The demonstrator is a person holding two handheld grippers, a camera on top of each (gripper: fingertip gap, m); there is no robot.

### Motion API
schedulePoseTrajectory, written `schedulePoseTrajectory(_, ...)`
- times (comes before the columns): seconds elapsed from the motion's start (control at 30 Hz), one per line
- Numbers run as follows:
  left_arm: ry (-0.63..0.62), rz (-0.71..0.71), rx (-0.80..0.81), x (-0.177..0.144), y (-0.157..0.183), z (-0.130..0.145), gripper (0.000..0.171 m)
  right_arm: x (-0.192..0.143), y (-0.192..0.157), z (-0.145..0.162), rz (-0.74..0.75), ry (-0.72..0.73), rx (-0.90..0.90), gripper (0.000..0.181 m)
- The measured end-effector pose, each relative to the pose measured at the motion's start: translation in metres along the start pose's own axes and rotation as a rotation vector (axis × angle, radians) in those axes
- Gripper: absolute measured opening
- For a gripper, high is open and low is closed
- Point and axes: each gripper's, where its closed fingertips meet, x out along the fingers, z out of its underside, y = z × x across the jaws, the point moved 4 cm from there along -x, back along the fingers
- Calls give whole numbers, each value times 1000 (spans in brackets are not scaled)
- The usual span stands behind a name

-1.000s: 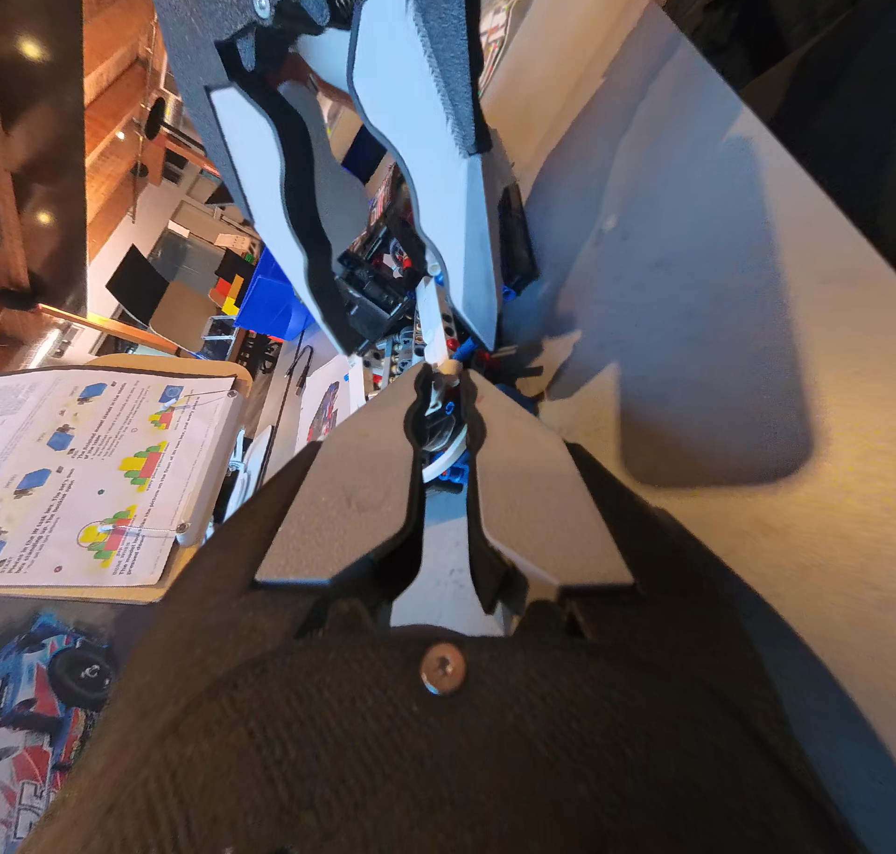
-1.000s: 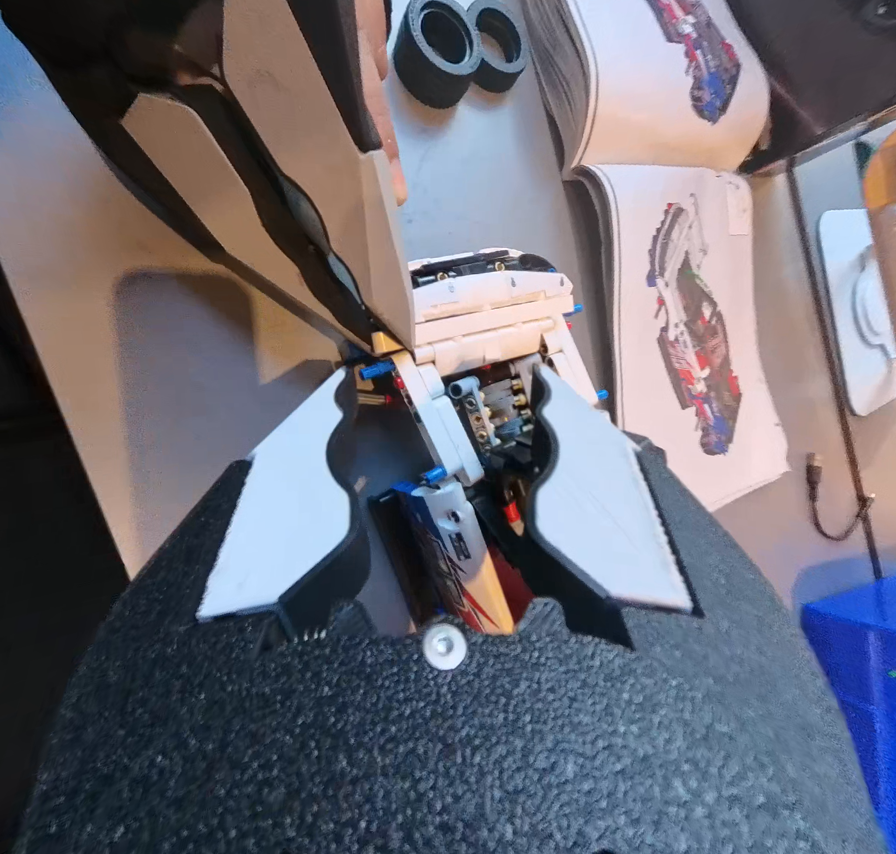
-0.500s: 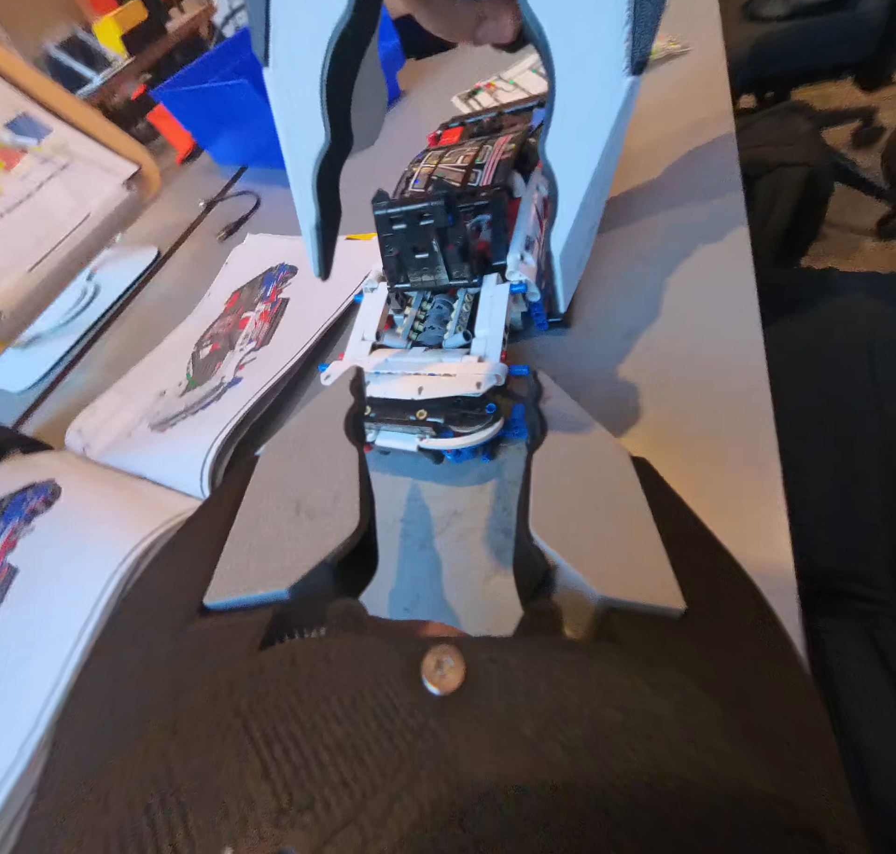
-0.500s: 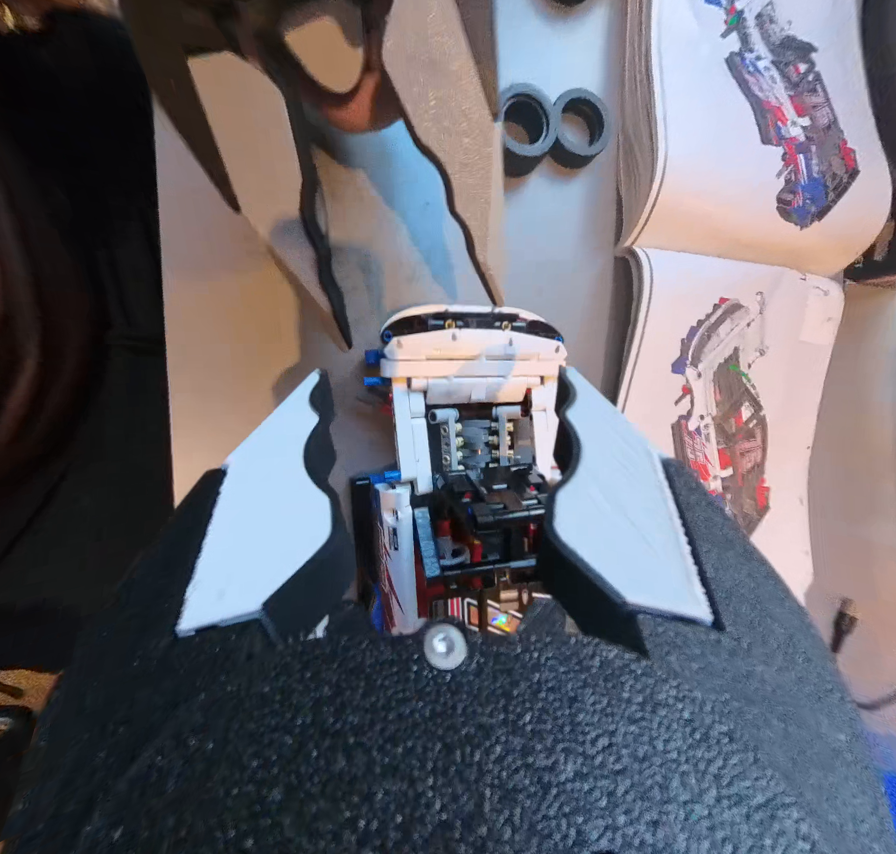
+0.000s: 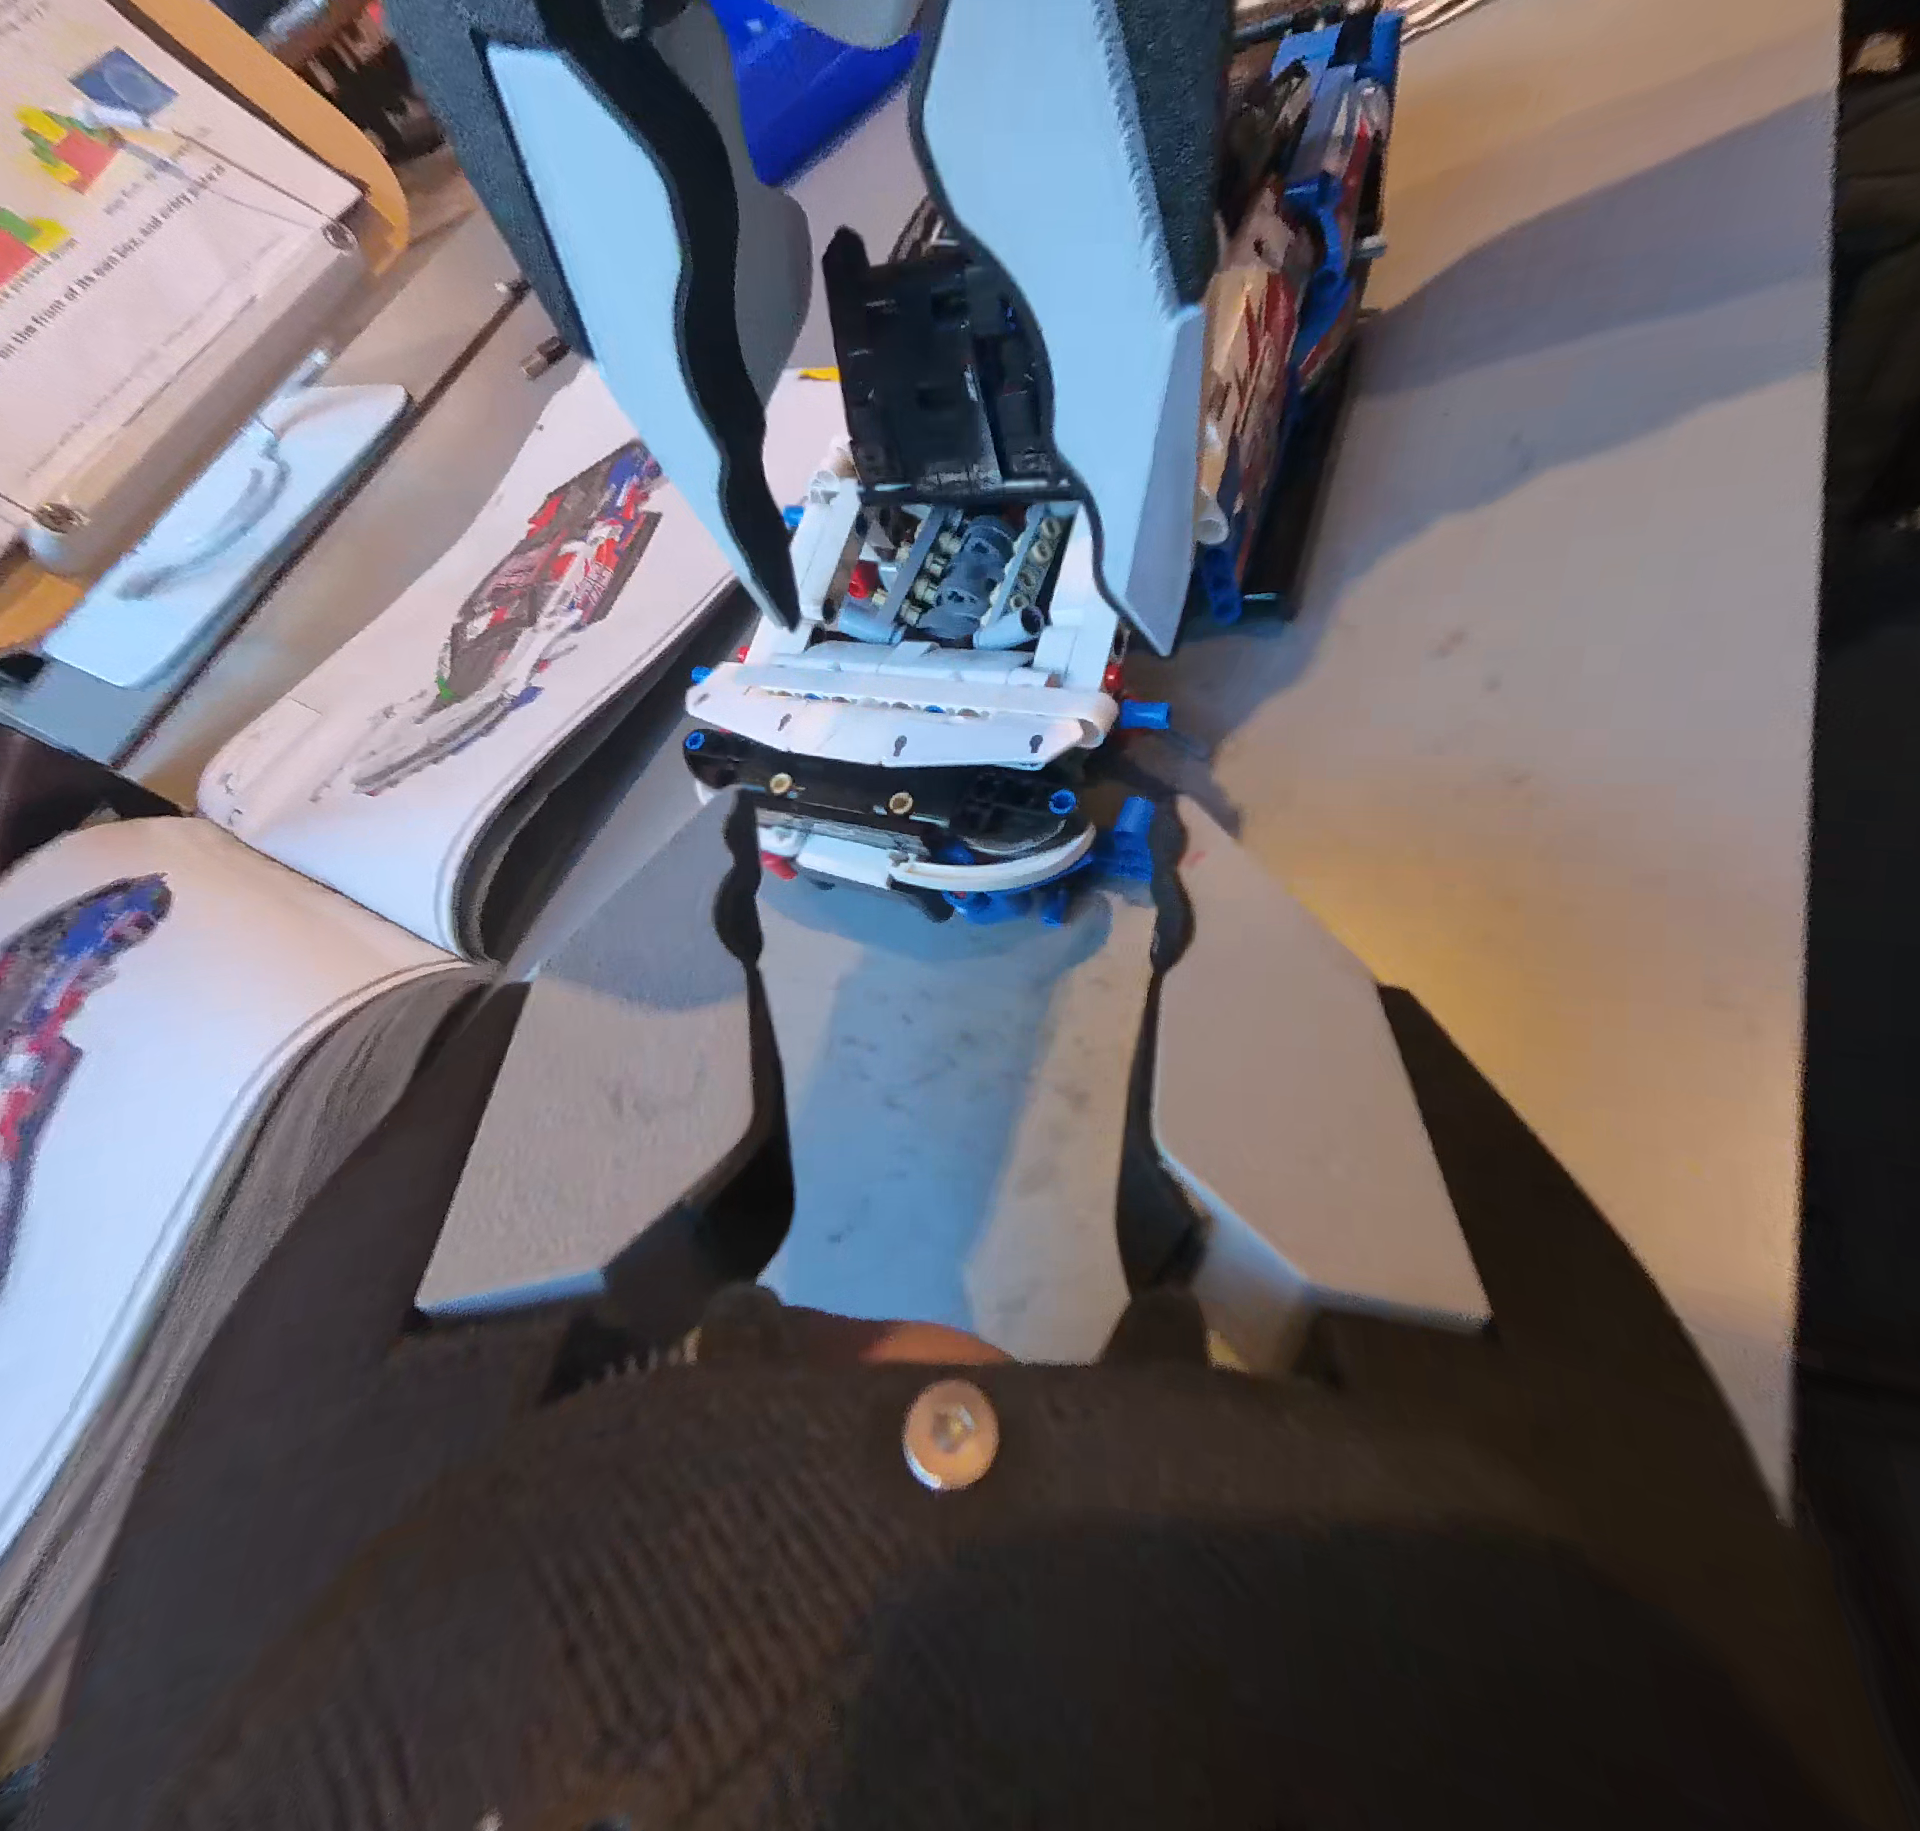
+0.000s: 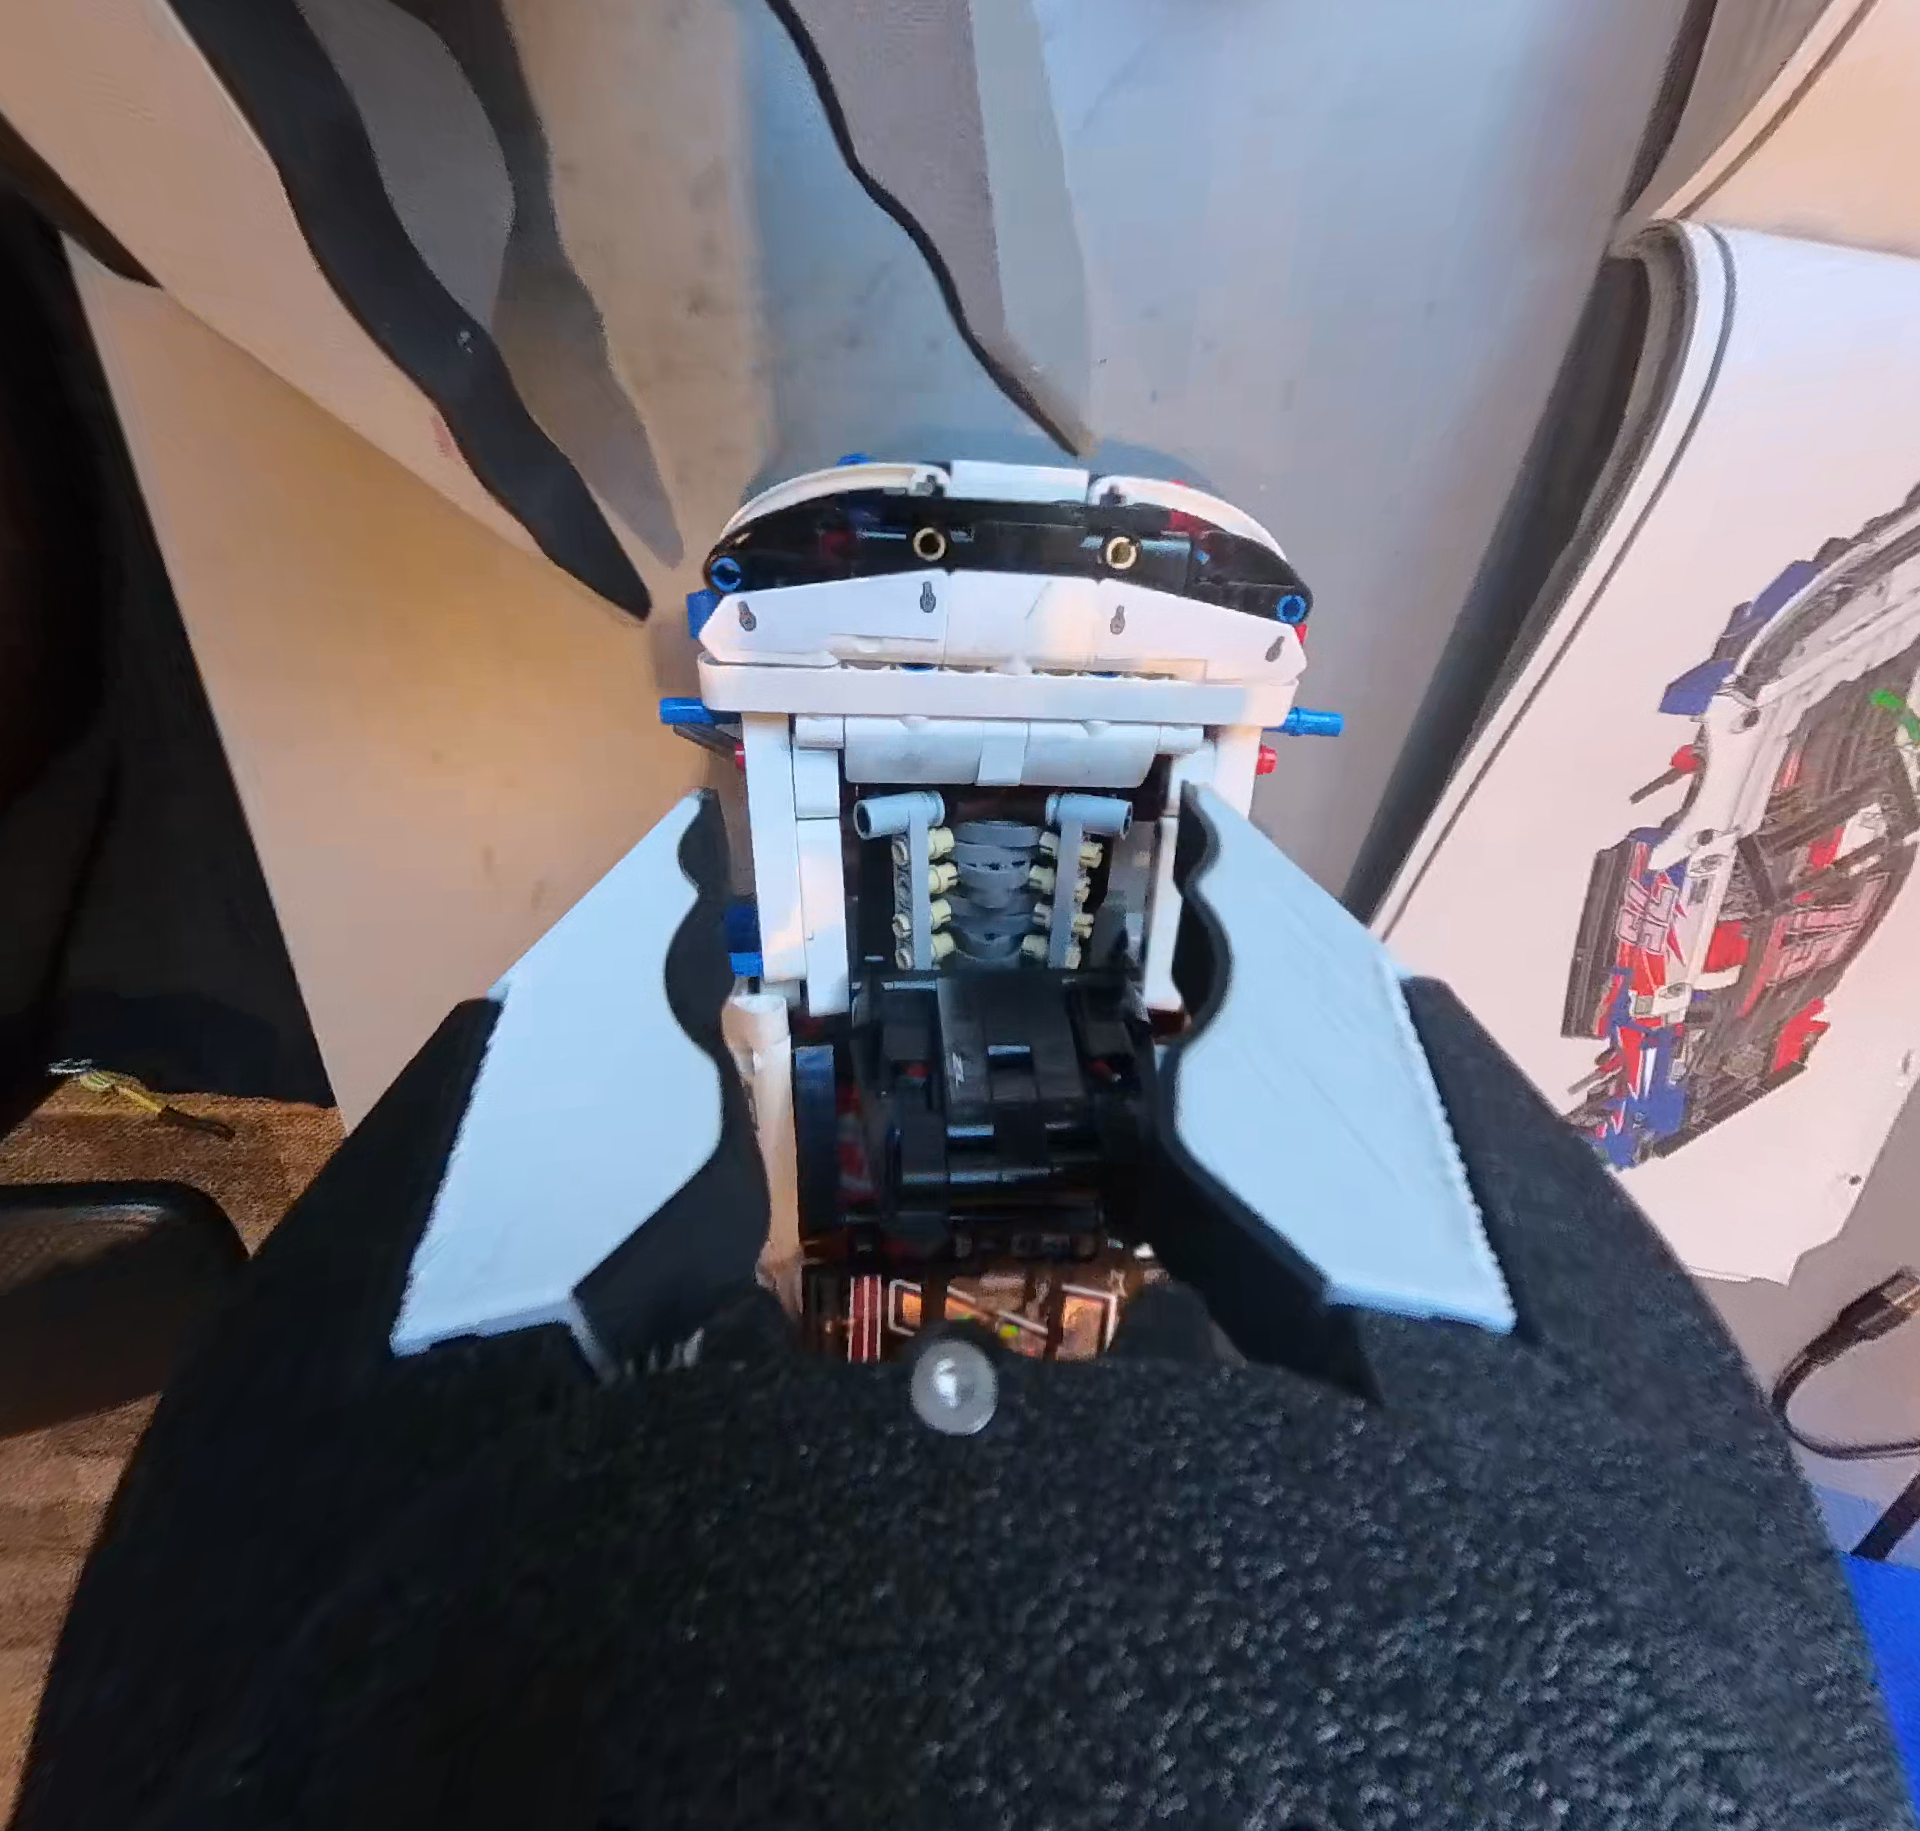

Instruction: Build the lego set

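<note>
A: Reading the left wrist view from left to right. What is sitting at the left edge?

B: A clipboard with a printed instruction sheet [image 5: 156, 223] is leaning there. Next to it, the open instruction booklet [image 5: 499, 659] is lying flat on the desk [image 5: 1507, 742].

A: And in the centre?

B: The lego car [image 5: 914, 701] is resting on the desk, its white nose pointing at the left gripper [image 5: 951, 846]. That gripper's jaws are standing released, just short of the nose and not gripping it.

A: The right gripper?

B: The right gripper [image 5: 951, 597] is reaching in from the far side. Its jaws are straddling the body around the grey engine block [image 6: 987, 898]. In the right wrist view they are lying close along both flanks; whether they are pressing or only flanking, I cannot tell.

A: Further right?

B: A blue and black sub-assembly [image 5: 1299, 306] is standing on edge just beside the car.

A: Step in hand?

B: Judged from this, the chassis is being positioned and steadied, with no loose part held in either gripper. The build is looking well advanced.

A: Next move?

B: It is calling for a firm grasp on the body from one side, so the other gripper can fetch a part. Squeezing the side panels too hard could pop them off.

A: Containers?

B: A blue bin [image 5: 800, 88] is showing behind the right gripper; its contents are hidden.
</note>
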Motion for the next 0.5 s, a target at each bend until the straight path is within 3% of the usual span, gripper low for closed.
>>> schedulePoseTrajectory(0.07, 19, -24, 66, -1, 1, -2, 72, 1, 0, -1, 10, -17, 2, 89)
schedulePoseTrajectory(0.17, -2, -22, 61, -4, 4, 2, 71, -11, 1, 1, 145, -19, 44, 87)
schedulePoseTrajectory(0.3, 21, -93, 14, -17, -4, 6, 72, -40, -32, 0, 361, 215, 118, 72)
schedulePoseTrajectory(0.4, 26, -81, -17, -22, -6, 8, 73, -42, -62, 2, 501, 393, 147, 43)
schedulePoseTrajectory(0.5, 3, -49, -89, -18, -14, 12, 76, -30, -75, 7, 551, 479, 232, 48)
